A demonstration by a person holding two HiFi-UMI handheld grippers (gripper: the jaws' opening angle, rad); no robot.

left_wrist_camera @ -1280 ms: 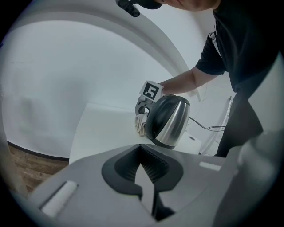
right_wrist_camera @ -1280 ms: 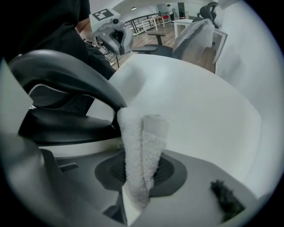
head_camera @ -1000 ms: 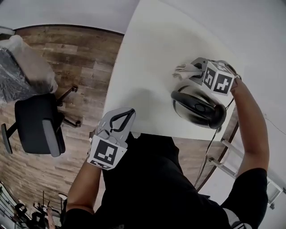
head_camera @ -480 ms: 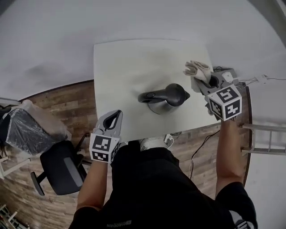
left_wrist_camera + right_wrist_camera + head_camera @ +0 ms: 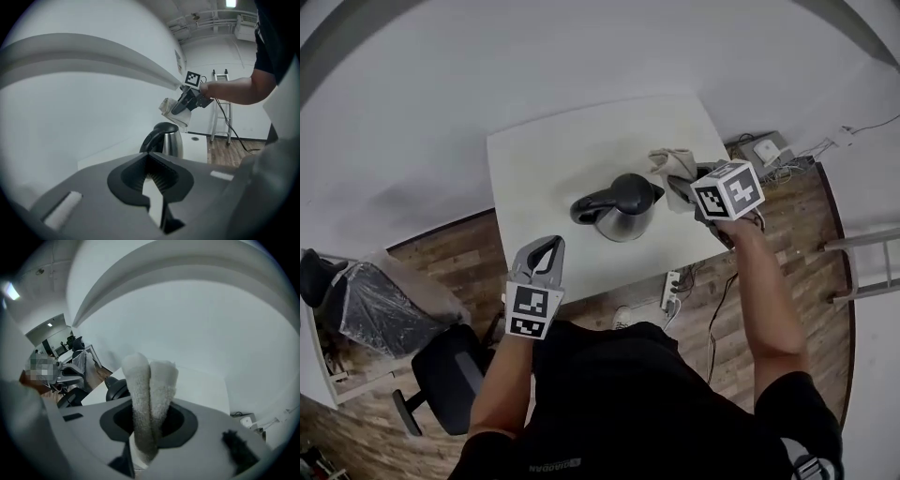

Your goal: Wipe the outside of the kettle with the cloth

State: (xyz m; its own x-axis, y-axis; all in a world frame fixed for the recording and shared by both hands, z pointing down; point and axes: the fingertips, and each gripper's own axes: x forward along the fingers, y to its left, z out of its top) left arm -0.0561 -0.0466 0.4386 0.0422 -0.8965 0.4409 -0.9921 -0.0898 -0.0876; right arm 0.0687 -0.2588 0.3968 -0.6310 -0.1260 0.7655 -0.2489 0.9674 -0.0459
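Observation:
A steel kettle [image 5: 619, 210] with a black lid and handle stands upright on the white table [image 5: 546, 157]. My right gripper [image 5: 682, 184] is shut on a folded beige cloth [image 5: 673, 165], held in the air just right of the kettle's lid; I cannot tell if they touch. In the right gripper view the cloth [image 5: 150, 394] sticks up between the jaws, with the kettle [image 5: 117, 389] behind it. My left gripper [image 5: 547, 251] hangs shut and empty off the table's near edge. From the left gripper view, the kettle [image 5: 164, 139] stands ahead and the cloth [image 5: 174, 114] hovers above it.
A black office chair [image 5: 450, 375] and a plastic-wrapped bundle [image 5: 370, 300] stand on the wooden floor at the left. A power strip with cables [image 5: 759, 150] lies beyond the table's right end. A stepladder [image 5: 220, 108] stands at the right.
The head view has swung, so the table sits differently in frame. My right gripper has carried the cloth closer to the kettle's top. The left gripper stays near the table's front edge.

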